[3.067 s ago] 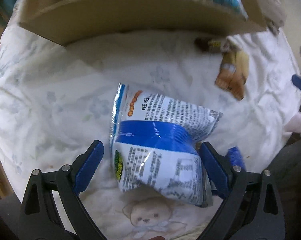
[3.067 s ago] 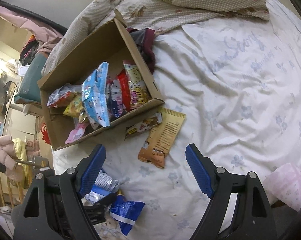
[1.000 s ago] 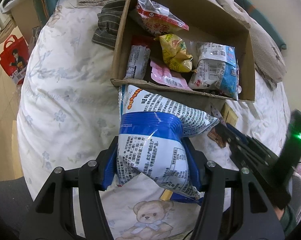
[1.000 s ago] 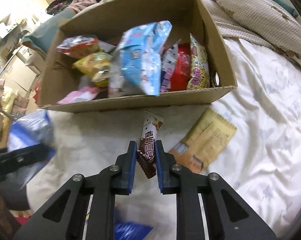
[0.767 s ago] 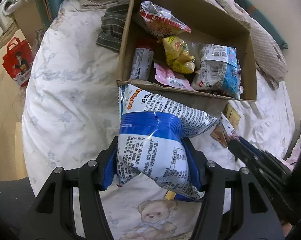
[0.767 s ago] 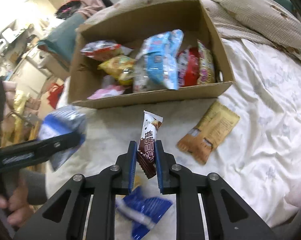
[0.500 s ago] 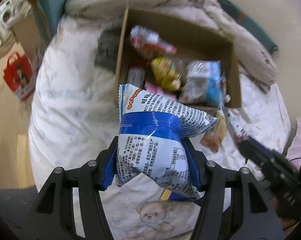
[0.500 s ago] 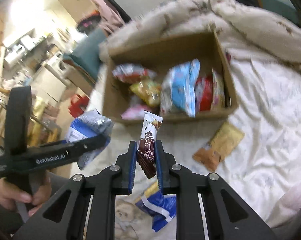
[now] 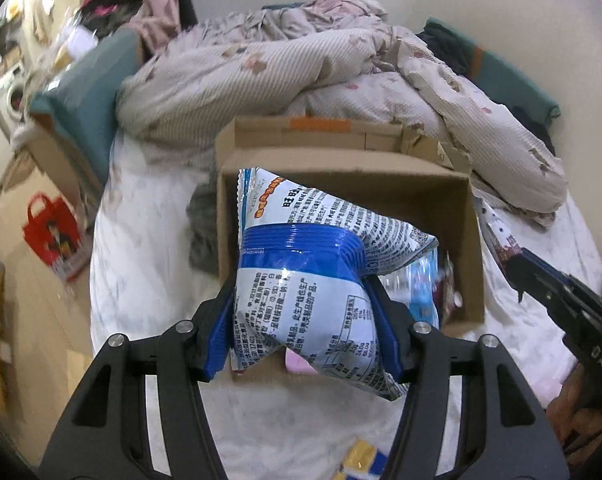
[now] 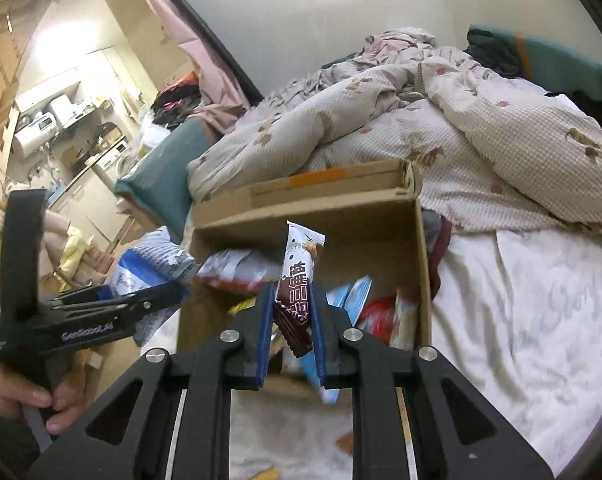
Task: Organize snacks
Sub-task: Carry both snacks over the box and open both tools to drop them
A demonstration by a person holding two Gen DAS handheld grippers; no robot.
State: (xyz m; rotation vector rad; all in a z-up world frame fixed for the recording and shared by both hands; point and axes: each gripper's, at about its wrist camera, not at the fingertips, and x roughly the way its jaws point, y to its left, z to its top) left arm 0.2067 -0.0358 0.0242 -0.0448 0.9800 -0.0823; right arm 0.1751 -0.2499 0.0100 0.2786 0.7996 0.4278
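Above the cardboard box at the centre of both frames, I have a snack in each hand. My left hand-held gripper is clamped at about half width on a puffy blue-and-white snack bag, which fills the middle of the left wrist view and hides most of the box's inside. My right hand-held gripper is pinched nearly closed on a slim brown chocolate bar wrapper, which stands upright out of the pads, its top end over the box's far wall. In the right wrist view the box's lower half shows other packets already inside, red and light blue ones among them. The box sits on a bed with a white sheet, a rumpled quilt behind it at the upper part of the frame.

I judge this to be the carry step, both snacks lifted and heading for the box. Next I need each one clearly inside the rim before letting go; the bulky bag wants a free gap, and the thin bar could land on the wall edge and tip out. A few packets at the bottom of the left frame are left on the sheet.
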